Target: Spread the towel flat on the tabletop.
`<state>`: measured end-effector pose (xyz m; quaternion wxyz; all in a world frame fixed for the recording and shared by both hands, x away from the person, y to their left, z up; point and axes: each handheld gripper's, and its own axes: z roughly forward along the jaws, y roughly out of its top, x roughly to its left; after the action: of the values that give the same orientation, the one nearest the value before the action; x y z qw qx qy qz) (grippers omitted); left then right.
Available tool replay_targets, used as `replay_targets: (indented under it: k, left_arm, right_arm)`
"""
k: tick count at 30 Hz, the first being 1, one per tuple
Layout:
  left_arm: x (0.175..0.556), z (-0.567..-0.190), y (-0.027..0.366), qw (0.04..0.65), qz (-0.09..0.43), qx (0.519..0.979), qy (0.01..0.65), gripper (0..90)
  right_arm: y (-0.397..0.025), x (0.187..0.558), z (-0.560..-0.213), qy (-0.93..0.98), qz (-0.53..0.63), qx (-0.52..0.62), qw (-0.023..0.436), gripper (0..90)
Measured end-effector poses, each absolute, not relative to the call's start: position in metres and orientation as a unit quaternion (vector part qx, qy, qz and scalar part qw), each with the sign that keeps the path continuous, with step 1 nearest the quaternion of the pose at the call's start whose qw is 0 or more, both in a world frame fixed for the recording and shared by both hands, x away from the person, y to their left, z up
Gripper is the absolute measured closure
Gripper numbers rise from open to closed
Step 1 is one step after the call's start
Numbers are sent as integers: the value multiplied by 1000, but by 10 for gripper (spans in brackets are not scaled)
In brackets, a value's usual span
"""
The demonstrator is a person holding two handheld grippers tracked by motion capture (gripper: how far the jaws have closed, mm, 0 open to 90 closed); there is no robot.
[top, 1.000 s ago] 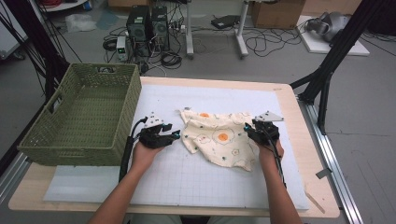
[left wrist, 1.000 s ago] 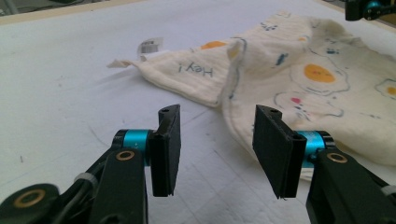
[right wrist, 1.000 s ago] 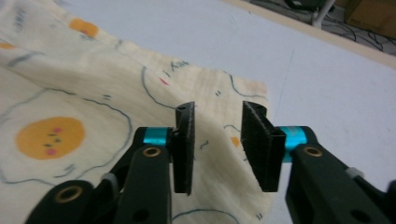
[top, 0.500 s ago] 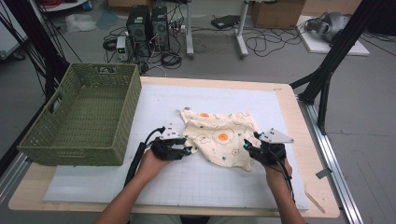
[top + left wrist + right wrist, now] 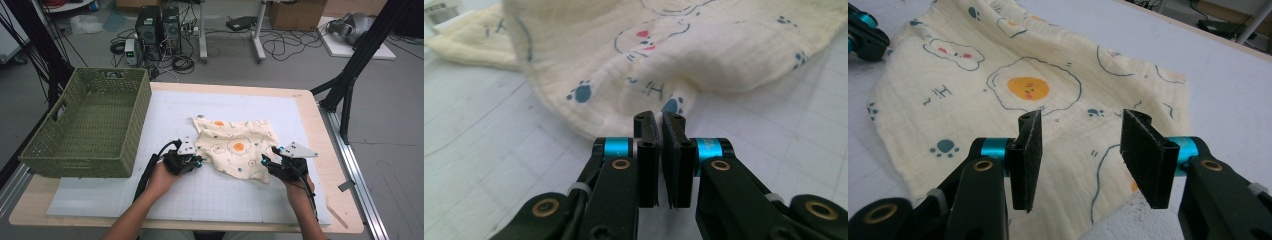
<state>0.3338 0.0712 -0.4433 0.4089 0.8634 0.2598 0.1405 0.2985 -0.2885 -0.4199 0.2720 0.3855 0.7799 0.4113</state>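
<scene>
A cream cloth [image 5: 235, 145] printed with fried eggs and blue paw marks lies rumpled on the white mat [image 5: 200, 200]. My left gripper [image 5: 196, 162] sits at the cloth's near left edge. In the left gripper view its jaws [image 5: 659, 119] are shut, tips right at the cloth [image 5: 624, 45] hem, and no fabric shows between the pads. My right gripper [image 5: 267, 164] stands open over the cloth's near right corner. The right gripper view has both pads [image 5: 1080, 122] spread wide above the cloth [image 5: 998, 65], with the left gripper [image 5: 863, 30] at the far left.
A green woven basket [image 5: 135, 125] stands on the table's left side, close to my left hand. Bare mat stretches in front of the cloth and behind it. The wooden table edge [image 5: 340, 200] runs to the right. Cables and computer cases lie on the floor beyond.
Both hands have pulled back toward the near edge, the left one also shifting right. The cloth's near part has spread slightly toward me.
</scene>
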Motion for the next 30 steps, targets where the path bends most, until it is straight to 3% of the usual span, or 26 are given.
replay_targets:
  k: [13,20,23,28,30]
  left_arm:
    - [298,-440,126,427,133,852,272,848]
    - [277,-443,134,423,115,862,254,845]
    - [276,-443,134,424,110,863,253,843]
    - [277,-443,133,439,96,856,256,829]
    - [279,-441,135,449,94,849,261,778]
  right_arm:
    - [-276,301,-433,803,383,389,240,505]
    - [-261,304,-446,822,376,381,191,520]
    - [-260,304,-448,827,376,381,171,594]
    - [-261,300,-446,839,372,365,156,852]
    - [-262,296,-444,846,365,358,151,874]
